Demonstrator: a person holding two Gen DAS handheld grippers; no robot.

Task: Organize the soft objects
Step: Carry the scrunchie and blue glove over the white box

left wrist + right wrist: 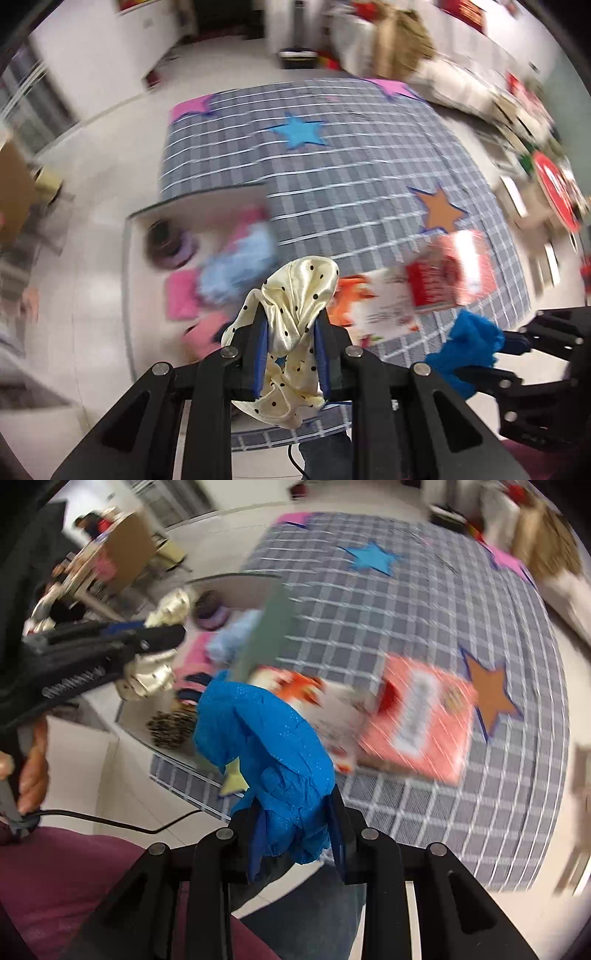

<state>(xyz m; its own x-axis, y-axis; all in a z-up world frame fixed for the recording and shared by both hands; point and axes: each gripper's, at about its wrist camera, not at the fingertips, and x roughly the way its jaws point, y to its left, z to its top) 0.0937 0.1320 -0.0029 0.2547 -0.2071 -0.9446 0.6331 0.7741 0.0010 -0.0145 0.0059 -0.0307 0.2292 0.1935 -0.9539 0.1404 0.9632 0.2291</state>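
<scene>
Two soft items hang in mid-air above a desk covered in grey-and-white checked cloth with coloured stars (pixel 369 155). The left gripper (pixel 290 354) has its fingers clamped on a cream satin scrunchie with black polka dots (pixel 295 295), while the right gripper (pixel 297 830) pinches a bright blue crinkled fabric scrunchie (pixel 266 731) between its blue-padded fingers (pixel 338 834).

Beside the desk's left edge sits a shallow grey-walled open box (pixel 266 627), already holding a pale blue fluffy piece (pixel 240 262), pink cloth (pixel 181 299) and a dark purple coil (pixel 170 243); it looks like the place the two held items are bound for.

Much of both views is smeared by motion, so the exact height over the box cannot be told. The cream scrunchie is gripped only through a fold, with loose loops spilling above and below the fingers. A quick swing could let the slippery satin slide free and drop to the tiled floor (pixel 103 332) short of the box.

The blue one bulges well past its fingers and could snag the box's upright wall on the way in. The two grippers are also near each other, so a hurried crossing might knock them together. A red-and-white printed carton (pixel 421 716) lies on the cloth, near the route.
</scene>
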